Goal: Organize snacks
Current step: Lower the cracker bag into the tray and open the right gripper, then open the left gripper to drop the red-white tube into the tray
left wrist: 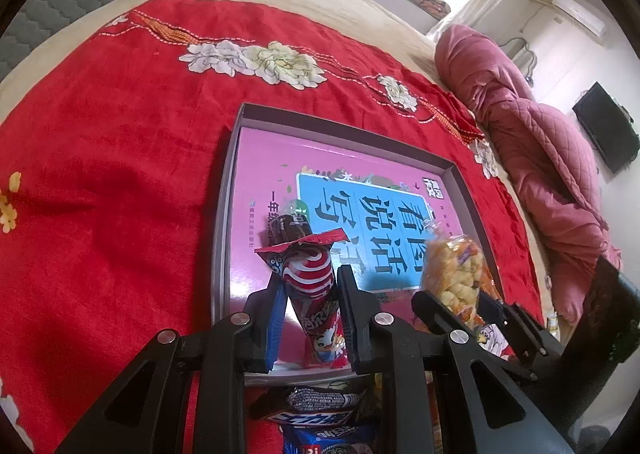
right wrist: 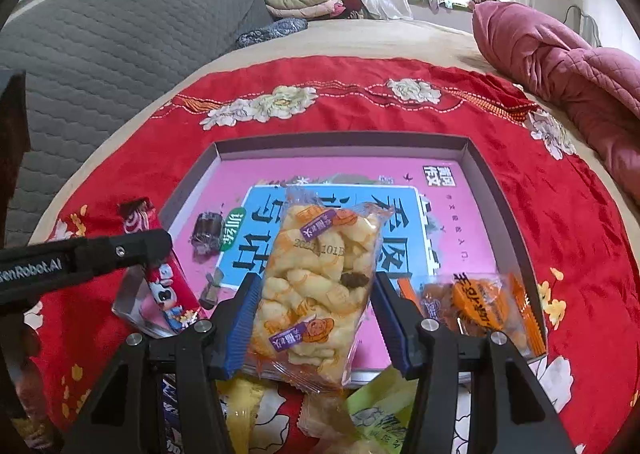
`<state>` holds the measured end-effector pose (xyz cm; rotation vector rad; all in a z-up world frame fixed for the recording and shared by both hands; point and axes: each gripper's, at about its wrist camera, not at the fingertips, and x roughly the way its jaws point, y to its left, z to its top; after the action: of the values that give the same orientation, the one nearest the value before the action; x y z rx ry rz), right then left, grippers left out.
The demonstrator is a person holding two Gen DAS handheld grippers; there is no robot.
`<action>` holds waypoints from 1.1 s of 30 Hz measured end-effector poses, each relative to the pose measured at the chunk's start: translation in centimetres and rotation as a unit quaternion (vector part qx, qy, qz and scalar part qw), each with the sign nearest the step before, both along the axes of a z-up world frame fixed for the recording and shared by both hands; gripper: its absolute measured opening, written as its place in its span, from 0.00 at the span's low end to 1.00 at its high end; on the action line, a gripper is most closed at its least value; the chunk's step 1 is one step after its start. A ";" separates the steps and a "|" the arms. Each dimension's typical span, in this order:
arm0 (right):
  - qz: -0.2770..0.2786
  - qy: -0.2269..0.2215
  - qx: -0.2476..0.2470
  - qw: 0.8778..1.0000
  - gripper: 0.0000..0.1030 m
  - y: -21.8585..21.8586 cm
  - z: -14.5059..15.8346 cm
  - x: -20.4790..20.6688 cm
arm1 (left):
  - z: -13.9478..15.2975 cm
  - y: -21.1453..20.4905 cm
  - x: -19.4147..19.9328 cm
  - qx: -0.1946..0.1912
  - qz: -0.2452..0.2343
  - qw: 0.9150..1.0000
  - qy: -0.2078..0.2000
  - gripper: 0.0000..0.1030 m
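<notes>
The red swirl-wrapped stick snack (left wrist: 316,294) stands upright over the tray's near left edge, cartoon print at its lower end, crimped top flared out. The clear puffed-snack bag (right wrist: 316,294) is upright too, pale yellow pieces inside with orange and purple labels, over the near edge. The shallow grey tray (right wrist: 496,190) sits on red cloth with a pink book lining it. A small dark wrapped candy (right wrist: 208,232) lies at its left, an orange packet (right wrist: 480,306) in the near right corner.
</notes>
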<state>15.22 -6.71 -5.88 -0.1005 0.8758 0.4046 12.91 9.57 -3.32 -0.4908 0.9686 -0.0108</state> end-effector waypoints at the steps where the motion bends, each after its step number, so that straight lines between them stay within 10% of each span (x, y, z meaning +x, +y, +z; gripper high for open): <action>1: -0.001 0.002 -0.002 1.000 0.54 0.0 -0.1 0.0 | 0.0 0.0 0.0 0.000 0.000 1.000 0.000 0.25; 22: -0.013 0.009 0.000 1.000 0.54 -0.6 -0.1 0.1 | 0.0 0.1 -0.1 -0.001 -0.001 1.000 0.001 0.25; 33: -0.023 0.009 0.008 1.000 0.54 -1.1 0.3 0.0 | 0.2 -0.1 -0.1 -0.001 -0.001 1.000 0.003 0.43</action>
<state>15.19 -7.83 -5.53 -0.0615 0.8911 0.3703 12.77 9.51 -3.10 -0.4930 0.9751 -0.0117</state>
